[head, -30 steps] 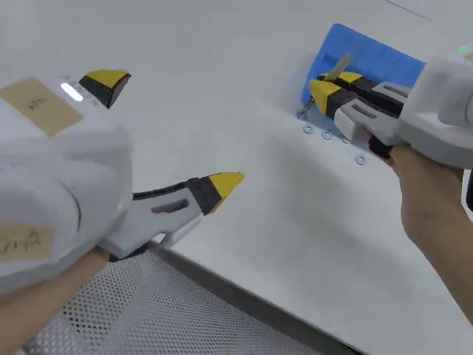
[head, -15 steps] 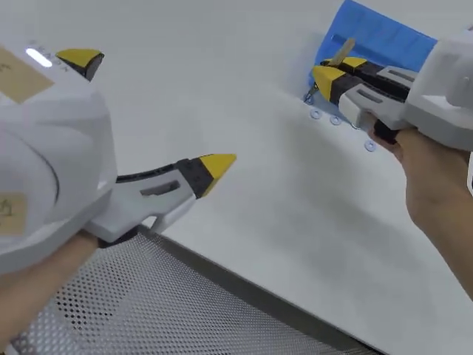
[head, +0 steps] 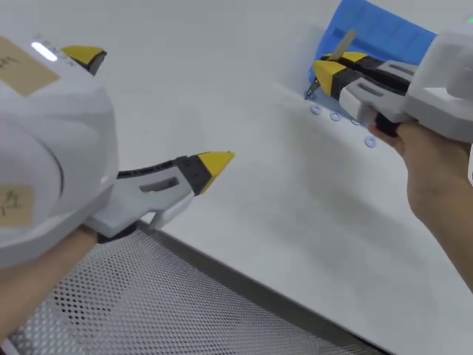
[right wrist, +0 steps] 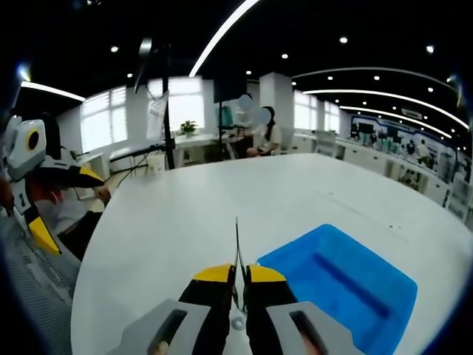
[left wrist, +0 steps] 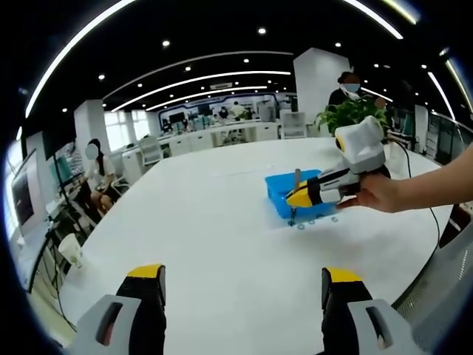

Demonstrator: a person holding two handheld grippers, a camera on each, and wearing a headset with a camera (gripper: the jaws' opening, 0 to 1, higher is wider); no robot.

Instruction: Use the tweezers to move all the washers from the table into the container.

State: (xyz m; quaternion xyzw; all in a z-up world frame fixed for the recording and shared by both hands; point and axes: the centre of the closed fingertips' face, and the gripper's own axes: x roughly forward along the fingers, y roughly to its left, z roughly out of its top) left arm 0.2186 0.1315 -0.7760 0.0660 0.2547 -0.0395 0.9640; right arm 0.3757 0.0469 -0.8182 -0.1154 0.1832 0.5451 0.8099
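While right gripper (right wrist: 238,274) clamps tweezers (right wrist: 237,240) | left gripper (left wrist: 243,274) spread | three washers (head: 315,110) | one container (right wrist: 347,288)

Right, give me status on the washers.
Left claw open, idle near table edge. Right claw shut on tweezers, tips down by washers on the table beside the blue container. Nothing in the way.
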